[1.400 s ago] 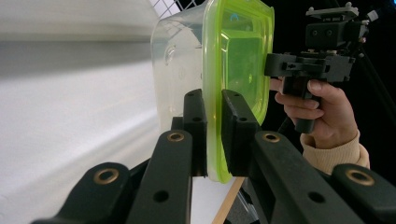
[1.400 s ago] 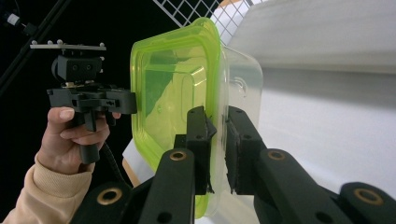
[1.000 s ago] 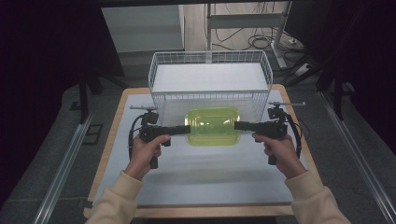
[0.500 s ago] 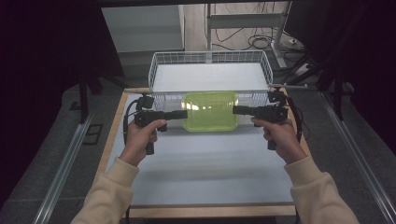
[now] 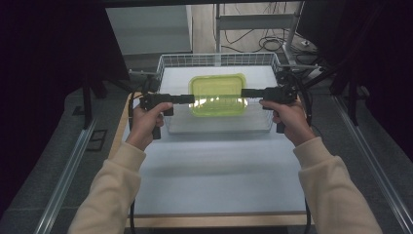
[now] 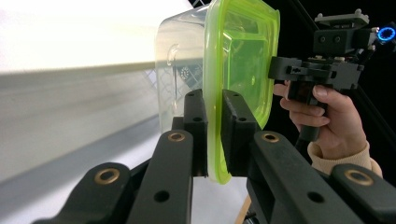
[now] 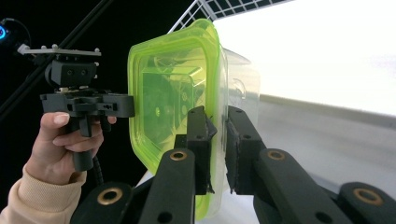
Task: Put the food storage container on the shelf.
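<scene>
A clear plastic container with a yellow-green lid (image 5: pixel 216 95) hangs in the air over the white wire basket (image 5: pixel 171 59), carried from both ends. My left gripper (image 5: pixel 191 99) is shut on the lid's rim at the container's left end. My right gripper (image 5: pixel 245 92) is shut on the rim at its right end. The left gripper view has my left gripper (image 6: pixel 213 135) pinching the green rim of the container (image 6: pixel 238 56), with the right gripper (image 6: pixel 280 71) at the far end. In the right gripper view my right gripper (image 7: pixel 217 140) clamps the rim of the container (image 7: pixel 163 93), and the left gripper (image 7: pixel 127 105) bites the opposite edge.
The basket stands at the far end of a white table top (image 5: pixel 214 175) with a wooden edge. Metal rails (image 5: pixel 68 170) run along both sides on the floor. Dark stands and cables lie behind the basket.
Both hands have risen and moved away from the person with the container between them. It went from in front of the basket's near wall to above the basket.
</scene>
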Demonstrator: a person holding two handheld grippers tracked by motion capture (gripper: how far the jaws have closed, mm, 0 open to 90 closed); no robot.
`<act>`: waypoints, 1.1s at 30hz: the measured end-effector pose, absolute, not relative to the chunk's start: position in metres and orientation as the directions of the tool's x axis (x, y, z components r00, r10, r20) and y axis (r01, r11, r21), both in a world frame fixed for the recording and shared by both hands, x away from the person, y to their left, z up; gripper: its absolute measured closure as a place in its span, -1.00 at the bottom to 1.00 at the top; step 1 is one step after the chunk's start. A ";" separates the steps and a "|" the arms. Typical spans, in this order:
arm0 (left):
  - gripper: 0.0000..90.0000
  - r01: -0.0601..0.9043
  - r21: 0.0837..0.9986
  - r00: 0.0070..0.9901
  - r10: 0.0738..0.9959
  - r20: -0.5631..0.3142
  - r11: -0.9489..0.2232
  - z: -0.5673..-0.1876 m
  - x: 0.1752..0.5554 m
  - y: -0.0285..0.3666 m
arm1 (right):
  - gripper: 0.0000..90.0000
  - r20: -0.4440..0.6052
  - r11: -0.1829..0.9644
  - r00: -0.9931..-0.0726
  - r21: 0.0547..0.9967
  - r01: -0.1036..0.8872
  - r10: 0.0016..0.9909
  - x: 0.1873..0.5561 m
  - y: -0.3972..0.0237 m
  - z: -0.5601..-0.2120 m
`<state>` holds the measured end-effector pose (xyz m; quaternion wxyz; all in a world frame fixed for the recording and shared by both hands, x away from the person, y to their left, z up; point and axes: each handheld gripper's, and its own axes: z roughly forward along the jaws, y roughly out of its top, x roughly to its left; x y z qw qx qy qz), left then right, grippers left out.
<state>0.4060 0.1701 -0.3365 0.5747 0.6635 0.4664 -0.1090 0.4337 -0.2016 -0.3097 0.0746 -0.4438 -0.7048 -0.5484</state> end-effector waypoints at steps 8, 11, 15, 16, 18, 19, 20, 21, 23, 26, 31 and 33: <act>0.83 0.746 0.660 0.542 0.495 -0.679 0.088 -0.329 0.429 0.170 | 0.81 0.608 -0.024 -0.578 0.701 0.713 0.544 0.452 -0.201 -0.307; 0.83 0.749 0.656 0.539 0.491 -0.684 0.092 -0.328 0.437 0.169 | 0.81 0.616 -0.039 -0.567 0.695 0.718 0.546 0.458 -0.203 -0.306; 0.83 0.760 0.642 0.525 0.484 -0.700 0.104 -0.331 0.449 0.168 | 0.81 0.618 -0.046 -0.554 0.689 0.723 0.557 0.467 -0.203 -0.306; 0.83 0.759 0.642 0.525 0.480 -0.703 0.109 -0.331 0.452 0.168 | 0.81 0.620 -0.047 -0.551 0.687 0.725 0.558 0.469 -0.203 -0.306; 0.83 0.760 0.640 0.524 0.473 -0.708 0.115 -0.331 0.458 0.169 | 0.81 0.625 -0.055 -0.545 0.683 0.728 0.559 0.473 -0.204 -0.305; 0.83 0.763 0.635 0.519 0.471 -0.713 0.121 -0.332 0.461 0.169 | 0.81 0.626 -0.057 -0.543 0.683 0.728 0.559 0.475 -0.203 -0.305; 0.83 0.766 0.631 0.514 0.470 -0.717 0.124 -0.333 0.465 0.169 | 0.81 0.628 -0.058 -0.539 0.679 0.731 0.561 0.477 -0.203 -0.305; 0.83 0.770 0.626 0.510 0.470 -0.720 0.125 -0.335 0.469 0.169 | 0.81 0.629 -0.059 -0.536 0.678 0.733 0.563 0.479 -0.203 -0.305; 0.83 0.772 0.622 0.502 0.474 -0.723 0.130 -0.336 0.473 0.169 | 0.81 0.629 -0.059 -0.529 0.673 0.737 0.570 0.484 -0.202 -0.306; 0.83 0.776 0.616 0.493 0.480 -0.725 0.134 -0.338 0.480 0.168 | 0.81 0.631 -0.063 -0.520 0.668 0.741 0.576 0.491 -0.202 -0.308; 0.83 0.780 0.611 0.480 0.496 -0.723 0.136 -0.340 0.487 0.167 | 0.80 0.637 -0.075 -0.504 0.660 0.748 0.583 0.502 -0.200 -0.313; 0.82 0.779 0.610 0.475 0.500 -0.725 0.144 -0.340 0.489 0.167 | 0.80 0.643 -0.085 -0.497 0.657 0.749 0.583 0.505 -0.200 -0.315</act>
